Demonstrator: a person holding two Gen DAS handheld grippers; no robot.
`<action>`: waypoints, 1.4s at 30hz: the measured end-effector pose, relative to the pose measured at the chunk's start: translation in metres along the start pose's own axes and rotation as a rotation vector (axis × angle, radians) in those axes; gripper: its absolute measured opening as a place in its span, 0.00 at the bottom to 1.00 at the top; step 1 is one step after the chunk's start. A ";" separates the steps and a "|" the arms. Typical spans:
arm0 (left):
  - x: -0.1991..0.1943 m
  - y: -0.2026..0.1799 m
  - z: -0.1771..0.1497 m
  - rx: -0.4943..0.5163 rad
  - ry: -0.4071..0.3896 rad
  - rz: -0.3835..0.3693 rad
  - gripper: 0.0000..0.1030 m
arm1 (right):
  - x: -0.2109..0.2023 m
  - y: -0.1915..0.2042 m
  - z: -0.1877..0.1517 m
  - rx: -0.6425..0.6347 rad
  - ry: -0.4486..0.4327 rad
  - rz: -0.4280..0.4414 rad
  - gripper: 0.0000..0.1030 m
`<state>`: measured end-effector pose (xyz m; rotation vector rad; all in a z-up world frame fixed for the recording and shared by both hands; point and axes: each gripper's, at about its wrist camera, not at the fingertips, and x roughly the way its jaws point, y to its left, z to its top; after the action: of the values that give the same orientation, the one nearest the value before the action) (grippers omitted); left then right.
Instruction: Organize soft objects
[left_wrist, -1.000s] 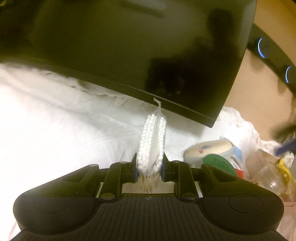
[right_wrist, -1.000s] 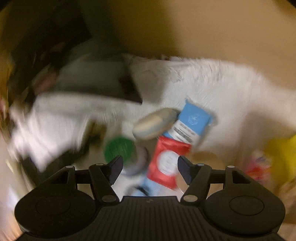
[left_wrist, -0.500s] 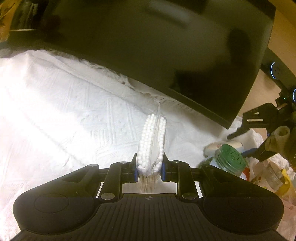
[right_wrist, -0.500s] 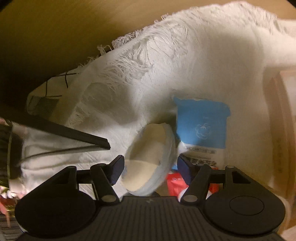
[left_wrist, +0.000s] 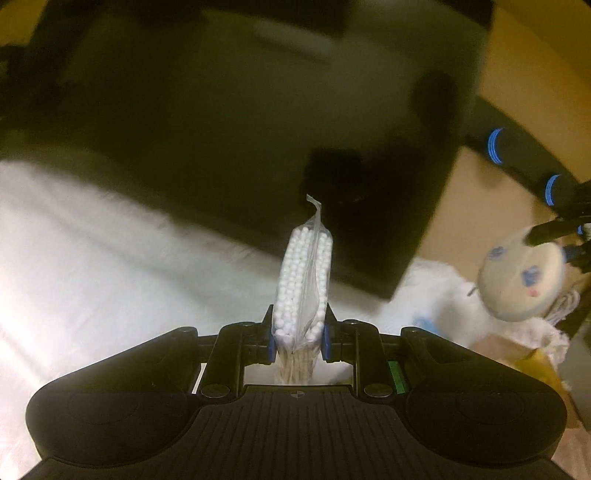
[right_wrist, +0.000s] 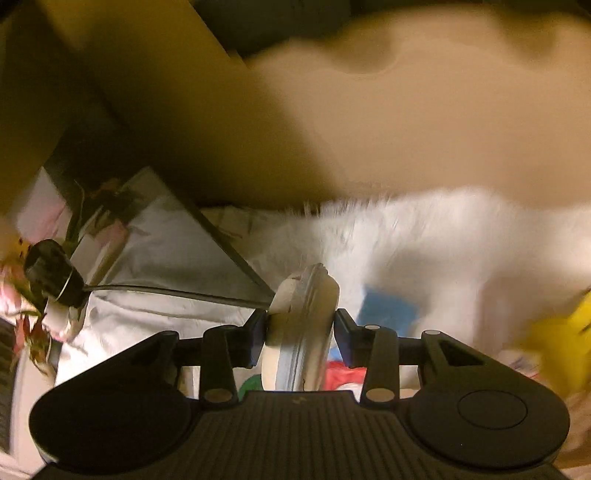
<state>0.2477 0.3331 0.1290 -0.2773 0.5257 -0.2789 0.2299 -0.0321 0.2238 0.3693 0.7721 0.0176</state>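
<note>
While the left gripper (left_wrist: 297, 338) pinches a bag of cotton swabs (left_wrist: 303, 284) upright, long axis toward 12 o'clock, it hangs above the white cloth (left_wrist: 110, 258). Right gripper (right_wrist: 300, 338), jaws closing, clamps a round pad pack (right_wrist: 301, 332) on edge.

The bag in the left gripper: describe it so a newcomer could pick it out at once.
Start at the white cloth spread below the big dark screen. Above the cloth, the left gripper clamps a narrow clear bag of cotton swabs, standing on end. Its rows of small white tips and pale sticks distinguish it from the round cream pad to the right.
</note>
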 end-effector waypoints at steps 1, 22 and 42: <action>0.001 -0.008 0.003 0.009 -0.004 -0.015 0.24 | -0.016 -0.005 0.000 -0.012 -0.024 -0.003 0.38; 0.091 -0.269 -0.046 0.182 0.300 -0.533 0.25 | -0.170 -0.179 -0.051 0.090 -0.204 -0.185 0.38; 0.091 -0.263 -0.075 0.255 0.331 -0.313 0.30 | 0.000 -0.222 -0.089 0.047 0.008 -0.051 0.37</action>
<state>0.2340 0.0457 0.1121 -0.0627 0.7662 -0.6985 0.1431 -0.2113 0.0921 0.3943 0.7911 -0.0471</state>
